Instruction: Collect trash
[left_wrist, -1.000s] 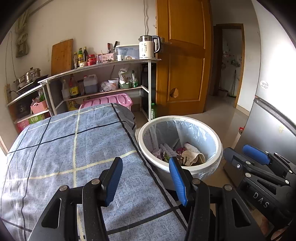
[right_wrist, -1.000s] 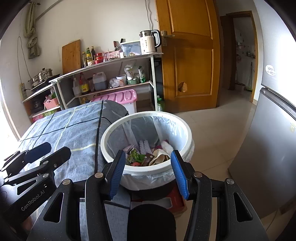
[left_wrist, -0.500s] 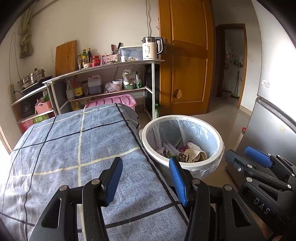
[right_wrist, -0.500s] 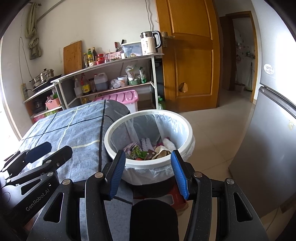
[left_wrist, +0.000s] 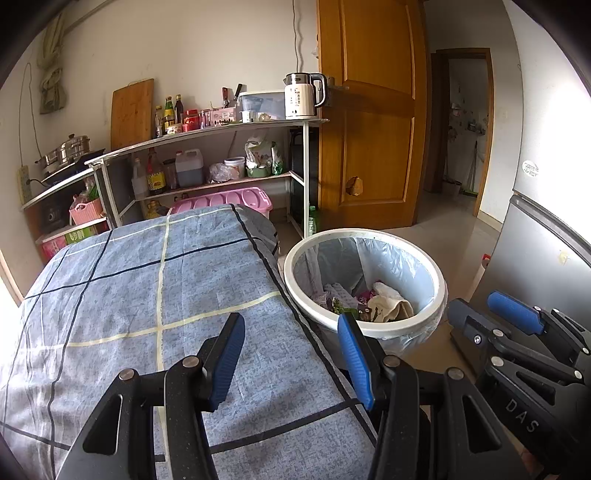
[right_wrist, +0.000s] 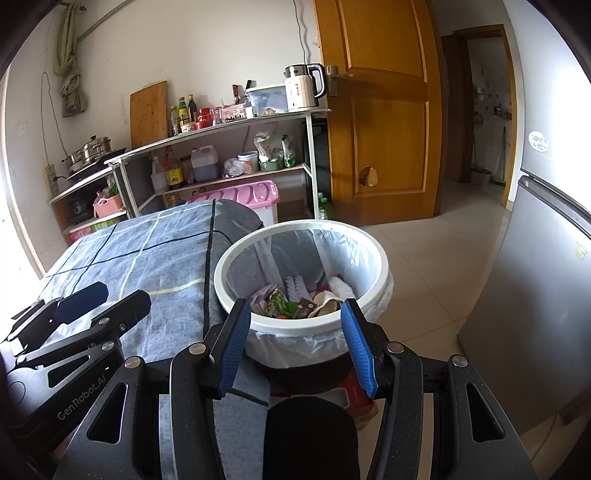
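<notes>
A white bin (left_wrist: 369, 233) lined with a pale plastic bag stands on the floor against the table's right edge. It holds crumpled wrappers, paper and food scraps (left_wrist: 369, 304). My left gripper (left_wrist: 291, 354) hangs open over the blue checked tablecloth (left_wrist: 147, 295), with nothing between its blue pads. In the right wrist view, my right gripper (right_wrist: 295, 350) is open just in front of the bin (right_wrist: 303, 223), also holding nothing, and the scraps (right_wrist: 295, 299) show beyond it. Each gripper appears at the edge of the other's view: the right gripper (left_wrist: 513, 321) and the left gripper (right_wrist: 81, 306).
A shelf unit (left_wrist: 221, 129) with a kettle, bottles and jars stands along the back wall. A pink crate (left_wrist: 229, 197) sits below it. A wooden door (left_wrist: 369, 129) is behind the bin and a grey fridge (right_wrist: 546, 295) at the right. Tiled floor (right_wrist: 424, 258) lies between them.
Both views have drifted slightly, so the bin sits a little higher in each picture. Neither gripper's jaws have changed, and nothing was picked up or dropped.
</notes>
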